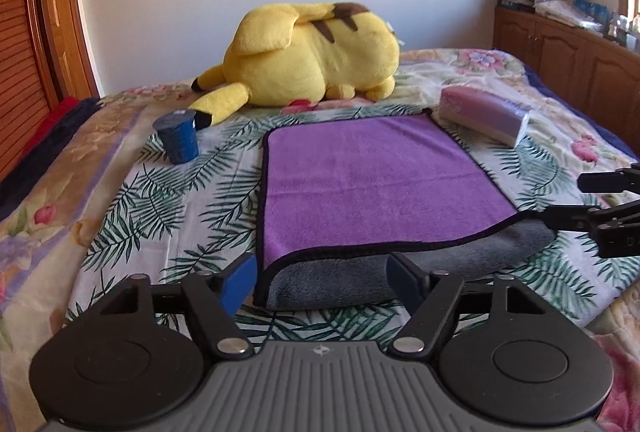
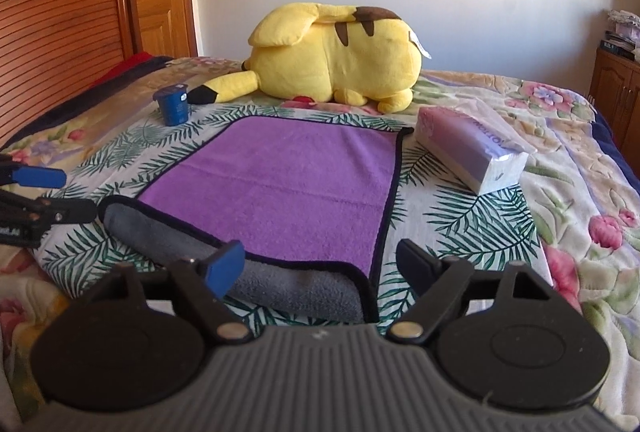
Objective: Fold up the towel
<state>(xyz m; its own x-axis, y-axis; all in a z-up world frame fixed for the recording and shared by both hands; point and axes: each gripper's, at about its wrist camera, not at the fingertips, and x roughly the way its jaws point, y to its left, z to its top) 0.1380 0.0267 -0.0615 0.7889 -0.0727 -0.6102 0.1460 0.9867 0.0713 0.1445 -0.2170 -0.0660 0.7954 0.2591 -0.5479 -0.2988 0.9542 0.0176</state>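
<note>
A purple towel [image 1: 360,180] with black trim and a grey underside lies on the bed, folded once, the grey fold at its near edge [image 1: 352,280]. It also shows in the right wrist view [image 2: 288,188]. My left gripper [image 1: 322,278] is open, its fingers straddling the near left corner of the fold. My right gripper [image 2: 322,264] is open at the near right corner; it also shows at the right edge of the left wrist view [image 1: 568,200]. My left gripper shows at the left edge of the right wrist view [image 2: 76,194]. Neither holds anything.
A yellow plush toy [image 1: 316,52] lies behind the towel. A blue cup [image 1: 178,136] stands upside down at the far left, a tissue pack [image 1: 484,114] at the far right. Floral bedspread [image 1: 120,200] all around; wooden cabinets [image 1: 560,60] at right.
</note>
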